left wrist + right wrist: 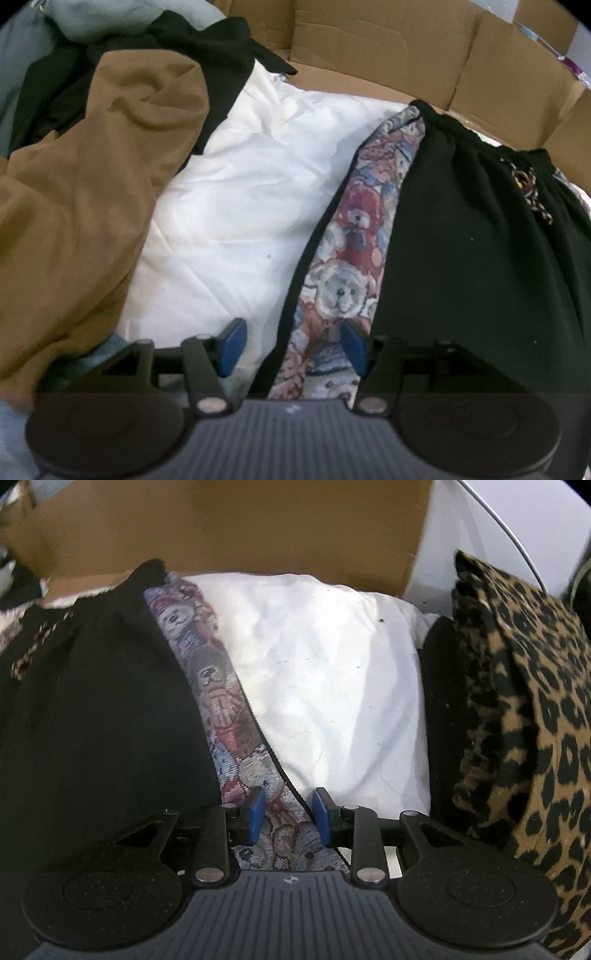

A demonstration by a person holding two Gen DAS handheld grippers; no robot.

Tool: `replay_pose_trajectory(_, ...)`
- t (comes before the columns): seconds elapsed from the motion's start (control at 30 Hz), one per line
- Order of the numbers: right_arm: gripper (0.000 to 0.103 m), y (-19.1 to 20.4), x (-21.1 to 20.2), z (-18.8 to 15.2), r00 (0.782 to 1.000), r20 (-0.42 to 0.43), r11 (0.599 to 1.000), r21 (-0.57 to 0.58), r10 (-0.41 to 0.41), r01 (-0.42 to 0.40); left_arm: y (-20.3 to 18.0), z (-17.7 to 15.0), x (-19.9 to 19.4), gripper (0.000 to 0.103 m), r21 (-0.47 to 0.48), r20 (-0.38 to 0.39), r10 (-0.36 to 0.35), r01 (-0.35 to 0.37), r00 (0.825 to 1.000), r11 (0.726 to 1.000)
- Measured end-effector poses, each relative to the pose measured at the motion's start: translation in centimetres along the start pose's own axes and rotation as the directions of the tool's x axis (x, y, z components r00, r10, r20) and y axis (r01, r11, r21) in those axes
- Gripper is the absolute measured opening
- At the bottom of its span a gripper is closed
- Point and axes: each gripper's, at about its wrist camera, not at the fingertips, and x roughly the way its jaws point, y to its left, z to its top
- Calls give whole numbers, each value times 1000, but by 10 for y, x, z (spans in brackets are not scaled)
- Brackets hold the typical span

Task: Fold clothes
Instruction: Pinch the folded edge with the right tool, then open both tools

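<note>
1. While both grippers hover low over the laundry, the white sheet (236, 206) serves as the landmark: everything else lies on it or along its edges, with cardboard box walls (388, 44) behind it.
2. The garment being folded is a black piece (461, 229) with a teddy-bear tapestry panel (351, 258), lying flat on the sheet's right half as the left wrist view shows it, the bear strip running beside the bare sheet.
3. The left gripper (293, 347) has its fingers spread, one over the sheet and one over the bear strip; nothing is pinched.
4. The right gripper (288, 818) straddles the piped edge of the bear panel (221, 709), its fingers partly apart and, as far as the view tells, not pressing the cloth.
5. Woven tapestry looks thick and fairly stiff, so it should crease bluntly and hold shape; the black knit looks soft and limp.
6. Best hold, I judge: the piped edge or a corner, both hands together.
7. A brown garment (92, 177) is heaped at the sheet's left; a leopard-print piece (524, 701) lies at its right edge in the right wrist view.
</note>
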Motion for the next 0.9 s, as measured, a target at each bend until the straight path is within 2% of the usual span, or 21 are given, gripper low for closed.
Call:
replay_pose_trajectory(0.03,25,2,-1,1,1000,-4,1000,-14,-1,1,0,0,0,43,1,0,-6,6,1000,1000)
replay_pose_trajectory(0.1,18,5,-2,3,1000,-10,999,-40,-5,5,-1,0,-1,15,-4,-5,-26,26,1000,1000)
replay_pose_trajectory(0.13,9,7,-4,3,1000,-10,999,-51,-7,6,-1,0,-1,9,-3,-9,-33,33,999,999)
replay_pose_trajectory(0.2,2,9,-7,4,1000,-5,998,-65,-12,12,-4,0,-3,4,21,-4,-23,23,1000,1000)
replay_pose_trajectory(0.33,0,8,-15,1,999,31,998,-57,-32,33,-4,1,-13,3,23,48,29,-30,998,999)
replay_pose_trajectory(0.47,0,5,-28,3,995,69,996,-58,-67,71,0,2,-18,3,10,66,43,-44,997,999)
replay_pose_trajectory(0.57,0,0,-32,4,991,92,993,-58,-100,106,-1,2,-15,3,7,59,59,-60,997,998)
replay_pose_trajectory(0.63,0,-2,-24,2,991,67,992,-55,-112,116,-1,1,-9,3,2,38,62,-62,997,998)
replay_pose_trajectory(0.73,1,-3,-9,-3,994,28,993,-46,-110,111,-2,2,-3,8,6,14,69,-70,997,998)
replay_pose_trajectory(0.8,3,-6,-12,0,996,31,996,-4,-86,86,-5,4,-7,17,24,12,66,-66,998,998)
replay_pose_trajectory(0.87,6,-13,-20,5,998,45,998,41,-46,44,-5,5,-12,18,31,27,37,-38,999,999)
replay_pose_trajectory(0.9,12,-15,-25,7,998,60,998,55,-32,29,-3,6,-15,19,26,36,22,-23,999,999)
